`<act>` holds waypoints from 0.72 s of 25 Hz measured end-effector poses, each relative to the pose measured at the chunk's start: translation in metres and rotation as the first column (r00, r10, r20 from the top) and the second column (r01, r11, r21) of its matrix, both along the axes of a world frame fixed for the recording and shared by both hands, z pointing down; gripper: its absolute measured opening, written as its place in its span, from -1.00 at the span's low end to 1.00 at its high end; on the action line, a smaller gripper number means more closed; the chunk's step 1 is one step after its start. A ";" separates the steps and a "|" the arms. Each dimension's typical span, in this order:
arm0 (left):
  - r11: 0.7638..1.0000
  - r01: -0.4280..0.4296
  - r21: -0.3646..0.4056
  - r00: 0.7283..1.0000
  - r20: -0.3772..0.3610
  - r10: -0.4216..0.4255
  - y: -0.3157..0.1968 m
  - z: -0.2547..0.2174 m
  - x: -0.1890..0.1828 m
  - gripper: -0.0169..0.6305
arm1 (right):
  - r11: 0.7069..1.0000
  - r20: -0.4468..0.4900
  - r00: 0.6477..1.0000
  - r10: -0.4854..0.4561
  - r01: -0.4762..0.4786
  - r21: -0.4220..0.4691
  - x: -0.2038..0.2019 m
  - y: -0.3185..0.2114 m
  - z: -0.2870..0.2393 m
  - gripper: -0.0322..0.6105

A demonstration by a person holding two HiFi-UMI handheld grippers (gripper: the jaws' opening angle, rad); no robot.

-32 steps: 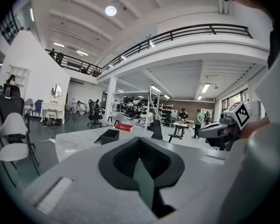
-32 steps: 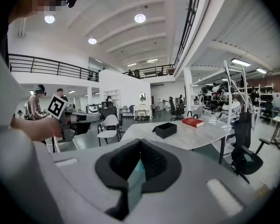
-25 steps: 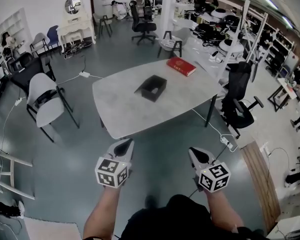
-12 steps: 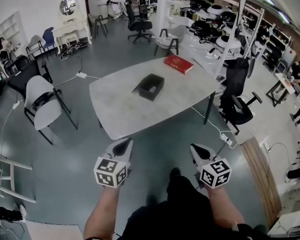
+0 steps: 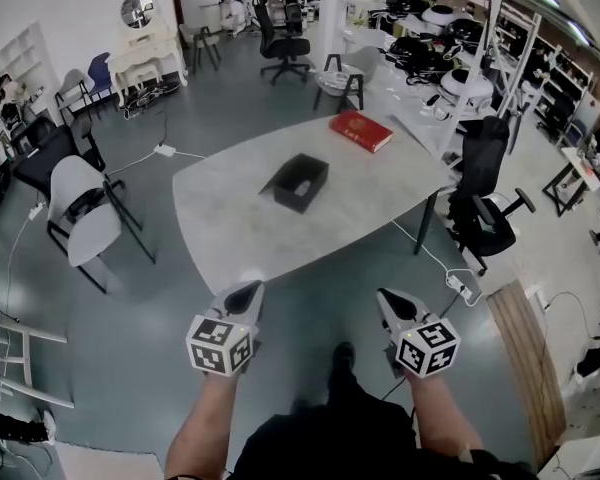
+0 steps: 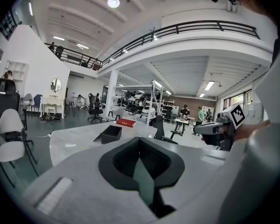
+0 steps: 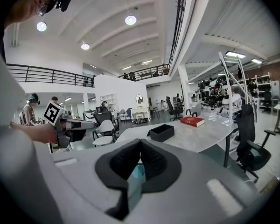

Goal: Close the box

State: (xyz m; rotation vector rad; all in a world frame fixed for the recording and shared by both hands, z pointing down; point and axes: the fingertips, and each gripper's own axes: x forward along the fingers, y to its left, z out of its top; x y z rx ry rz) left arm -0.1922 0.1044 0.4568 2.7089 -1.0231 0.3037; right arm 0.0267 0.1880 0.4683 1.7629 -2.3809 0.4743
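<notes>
Broadly, the grey table (image 5: 240, 218) takes up the middle of the head view, standing on a dark floor. A white chair (image 5: 85, 213) stands off its left end and a black office chair (image 5: 483, 193) stands by its right end.

Near the table's middle sits the black box (image 5: 298, 181). Its top is open, and a dark flap lies out on the side toward the white chair. The inside is dark in every view, so what it holds cannot be made out. The left gripper view shows the same box (image 6: 111, 133) with its rim up and uncovered.

A red book (image 5: 361, 131) lies flat near the far edge of the table, apart from the box.

Both grippers hang low in front of the person, over the floor and well short of the table's near edge. The left gripper (image 5: 245, 293) has its jaws closed together with nothing between them. The right gripper (image 5: 390, 301) likewise has its jaws pressed together on nothing. Each carries its marker cube at the person's wrist, and neither touches the box.
</notes>
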 end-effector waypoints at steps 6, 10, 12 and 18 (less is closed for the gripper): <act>0.999 -0.006 -0.042 0.999 0.038 0.007 -0.074 0.017 0.071 -0.95 | 0.999 0.042 0.999 -0.012 0.013 -0.038 0.062 -0.073 0.027 -0.89; 0.998 -0.008 -0.065 0.999 0.047 0.011 -0.128 0.025 0.130 -0.95 | 0.997 0.061 0.998 -0.024 0.028 -0.067 0.115 -0.130 0.039 -0.89; 0.997 -0.012 -0.075 0.998 0.053 0.016 -0.152 0.028 0.157 -0.95 | 0.995 0.066 0.997 -0.047 0.053 -0.084 0.132 -0.156 0.045 -0.89; 0.993 0.015 -0.116 0.998 0.059 -0.008 -0.205 0.034 0.214 -0.95 | 0.975 0.101 0.979 -0.178 0.189 -0.115 0.149 -0.207 0.061 -0.89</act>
